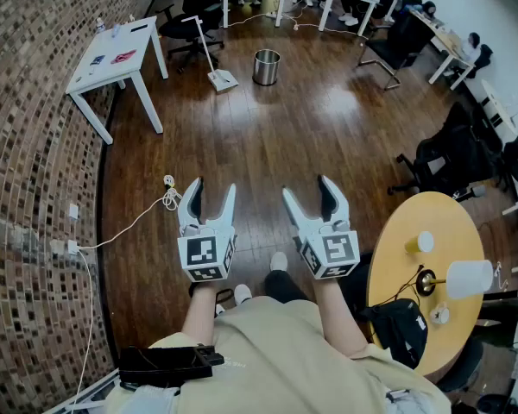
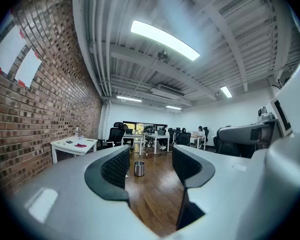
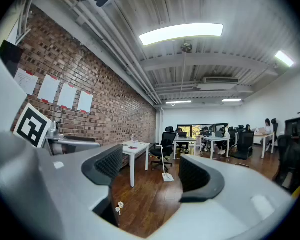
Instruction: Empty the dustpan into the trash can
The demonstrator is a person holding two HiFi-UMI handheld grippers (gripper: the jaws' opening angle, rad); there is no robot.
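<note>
A round metal trash can (image 1: 266, 66) stands on the wooden floor far ahead. Just left of it a white dustpan (image 1: 224, 80) rests on the floor, its long handle upright. Both grippers are held level near the person's body, far from these. My left gripper (image 1: 212, 188) is open and empty. My right gripper (image 1: 307, 188) is also open with nothing in it. In the left gripper view the trash can (image 2: 139, 168) shows between the jaws of the left gripper (image 2: 150, 156). In the right gripper view the dustpan (image 3: 167, 176) shows between the jaws of the right gripper (image 3: 152, 159).
A brick wall runs along the left, with a white table (image 1: 112, 59) and a black office chair (image 1: 190, 24) beside it. A white cable (image 1: 168, 195) lies coiled on the floor near the left gripper. A round yellow table (image 1: 432, 274) and black chairs (image 1: 453, 158) stand on the right.
</note>
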